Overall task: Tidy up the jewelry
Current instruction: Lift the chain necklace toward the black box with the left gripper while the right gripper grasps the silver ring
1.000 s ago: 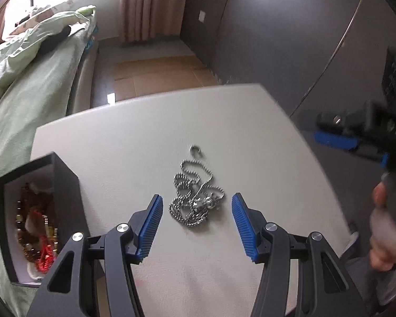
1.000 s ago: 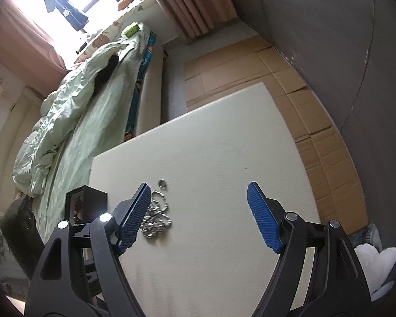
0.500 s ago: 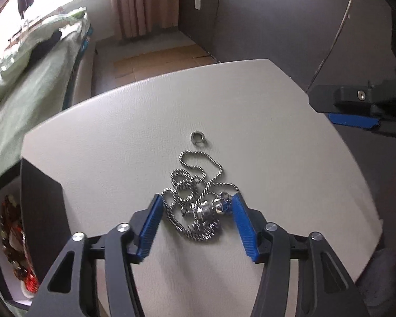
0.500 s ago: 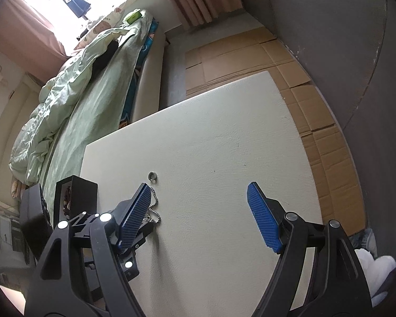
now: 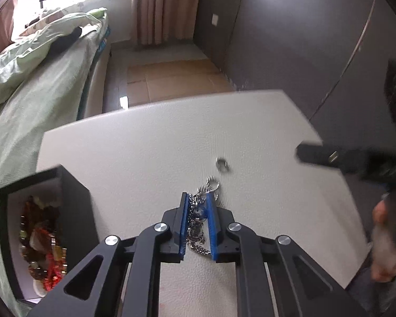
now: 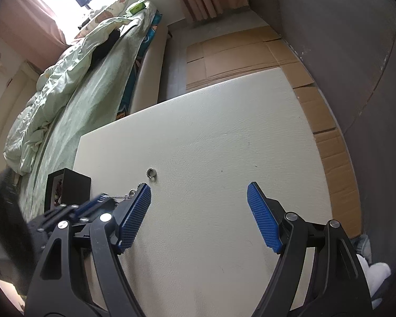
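Note:
My left gripper (image 5: 197,200) is shut on a silver chain necklace (image 5: 198,214), bunched between its blue pads just above the white table (image 5: 145,142). A small silver ring (image 5: 222,164) lies on the table just beyond it; it also shows in the right wrist view (image 6: 152,173). A black jewelry box (image 5: 39,227) with red and amber beads inside stands at the left. My right gripper (image 6: 199,203) is open and empty above the table, to the right of the left gripper (image 6: 92,206).
A bed with a green quilt (image 6: 74,79) runs along the table's left side. Cardboard sheets (image 6: 250,50) cover the floor beyond the table. A dark wall (image 5: 303,39) stands at the right. The box also shows in the right wrist view (image 6: 66,185).
My left gripper has closed its pads onto the chain necklace and gathered it up. The view has swung right to left. The right gripper stays open.

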`<state>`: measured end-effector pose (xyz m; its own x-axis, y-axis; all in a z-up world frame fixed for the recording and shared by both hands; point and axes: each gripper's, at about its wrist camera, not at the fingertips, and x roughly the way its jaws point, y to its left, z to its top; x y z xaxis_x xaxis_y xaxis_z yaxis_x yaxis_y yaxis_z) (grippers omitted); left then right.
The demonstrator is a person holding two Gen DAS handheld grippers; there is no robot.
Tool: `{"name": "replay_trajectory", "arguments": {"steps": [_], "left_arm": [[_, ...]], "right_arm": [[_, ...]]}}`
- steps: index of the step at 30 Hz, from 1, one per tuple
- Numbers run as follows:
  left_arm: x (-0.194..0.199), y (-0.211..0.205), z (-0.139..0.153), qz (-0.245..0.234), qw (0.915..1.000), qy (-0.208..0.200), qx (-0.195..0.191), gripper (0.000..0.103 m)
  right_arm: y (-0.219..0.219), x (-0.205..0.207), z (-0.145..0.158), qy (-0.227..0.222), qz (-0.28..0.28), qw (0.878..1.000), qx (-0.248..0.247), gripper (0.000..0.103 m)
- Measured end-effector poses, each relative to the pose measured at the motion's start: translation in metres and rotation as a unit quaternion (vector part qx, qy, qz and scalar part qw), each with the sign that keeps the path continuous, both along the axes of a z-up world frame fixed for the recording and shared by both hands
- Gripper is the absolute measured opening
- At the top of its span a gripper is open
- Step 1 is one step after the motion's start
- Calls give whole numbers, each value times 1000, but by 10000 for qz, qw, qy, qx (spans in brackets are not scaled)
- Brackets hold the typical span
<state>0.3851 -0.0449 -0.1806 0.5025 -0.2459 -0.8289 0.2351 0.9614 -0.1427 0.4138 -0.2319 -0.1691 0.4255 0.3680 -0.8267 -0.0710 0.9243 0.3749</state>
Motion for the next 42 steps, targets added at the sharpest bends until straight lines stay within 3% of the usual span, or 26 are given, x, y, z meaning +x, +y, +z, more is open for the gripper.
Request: {"name": "replay_trajectory", "arguments": {"steps": [3, 8, 13, 15, 23, 28, 33, 37, 42], "left_arm": [[0, 12, 13, 138, 9997, -136, -173, 11], [0, 36, 35, 412, 9974, -357, -468, 11], [-2, 62, 50, 585, 9951, -459, -654, 11], [-2, 69, 52, 643, 9943, -459, -714, 11], [-1, 82, 50, 738, 9928, -417, -845, 11], [-1, 84, 50, 740, 9925, -408, -884, 11], [-1, 86, 53, 749, 9921, -425, -911, 11], [-7, 87, 61, 759, 9913, -507, -944, 11], [-17, 89, 76, 756, 9899, -632, -1022, 11]], "right_arm": [[10, 3, -2, -138, 139, 9997, -111, 74], [33, 7, -6, -377, 549, 9972, -352, 51], [64, 7, -15, -583, 1021, 9901, -765, 46], [73, 7, -18, -631, 1153, 9874, -884, 46], [104, 13, -34, -626, 1538, 9799, -1107, 26], [116, 15, -37, -750, 1576, 9758, -1318, 26], [113, 18, -39, -781, 1510, 9766, -1314, 14], [111, 21, -38, -689, 1436, 9789, -1276, 13], [109, 12, -13, -876, 1366, 9803, -1131, 13]]}}
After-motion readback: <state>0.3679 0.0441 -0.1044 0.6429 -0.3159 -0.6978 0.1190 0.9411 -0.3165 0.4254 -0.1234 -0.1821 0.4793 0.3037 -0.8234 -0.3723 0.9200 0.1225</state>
